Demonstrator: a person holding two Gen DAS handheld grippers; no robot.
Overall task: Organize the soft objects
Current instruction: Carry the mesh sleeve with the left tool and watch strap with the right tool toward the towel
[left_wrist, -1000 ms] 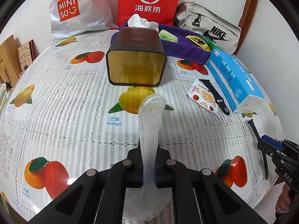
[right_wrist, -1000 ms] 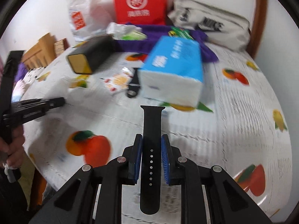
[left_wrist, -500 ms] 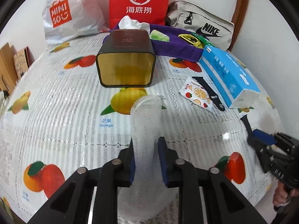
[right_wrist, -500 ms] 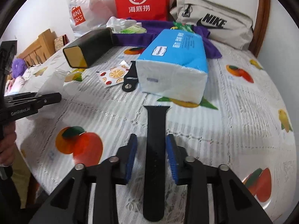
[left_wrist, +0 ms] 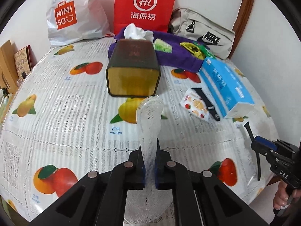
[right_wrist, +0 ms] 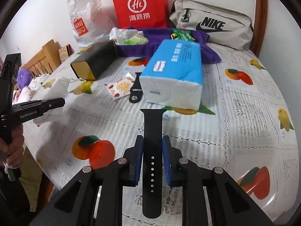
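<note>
White foam mesh sleeve (left_wrist: pixel 149 124), netted and tube-shaped, is pinched upright in the left gripper (left_wrist: pixel 150 166) over the fruit-print tablecloth (left_wrist: pixel 62 113), while the right gripper (right_wrist: pixel 152 160) clamps one smooth black perforated watch strap (right_wrist: pixel 152 150); second strap (right_wrist: pixel 135 90) lies beside one blue tissue pack (right_wrist: pixel 175 71).

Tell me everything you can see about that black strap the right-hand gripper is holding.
The black strap looks like one half of a watch band in matte, rubbery material. It is long and flat, with a row of small holes along its lower part and a squared connector end pointing away toward the blue tissue pack. The right gripper clamps it by its edges between blue pads, above the fruit-print tablecloth. Its other end hangs below the fingers.
</note>
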